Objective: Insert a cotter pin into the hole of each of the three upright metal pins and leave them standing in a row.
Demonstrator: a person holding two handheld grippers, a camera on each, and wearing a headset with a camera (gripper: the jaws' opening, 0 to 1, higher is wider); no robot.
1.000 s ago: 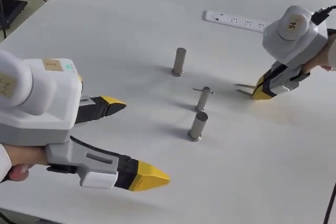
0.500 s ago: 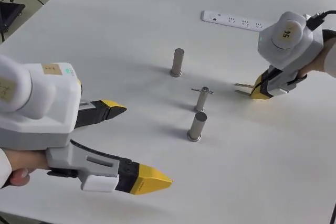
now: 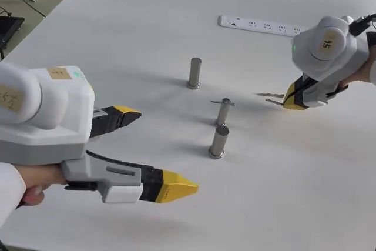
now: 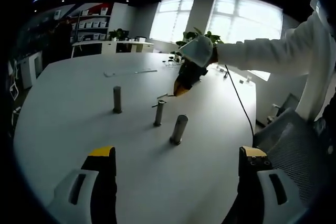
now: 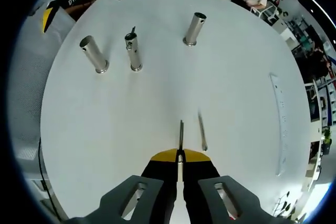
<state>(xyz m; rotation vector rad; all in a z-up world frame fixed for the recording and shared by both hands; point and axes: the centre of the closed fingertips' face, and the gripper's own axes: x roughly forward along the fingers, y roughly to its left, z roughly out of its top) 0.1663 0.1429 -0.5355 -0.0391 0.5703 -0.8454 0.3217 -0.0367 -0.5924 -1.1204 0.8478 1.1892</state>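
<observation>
Steel cotter pin [image 5: 181,129] pinched in right claw [image 5: 180,155]; left claw [image 4: 177,153] wide open, empty.
Seemingly thin grip: may twist on approach, jam, topple a metal pin [image 3: 218,141].

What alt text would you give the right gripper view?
The right gripper, jaws shut on a cotter pin, points across a white table toward three upright metal pins; the middle one carries a cotter pin. A loose cotter pin lies beside the held one.

Metal pins [image 3: 194,73]: stood in a row on the bench [image 3: 117,39].
Cotter pin [image 3: 223,102]: set through the middle one.
Loose cotter pin [image 3: 269,94]: laid to their right.
Power strip [image 3: 261,26]: laid behind.
</observation>
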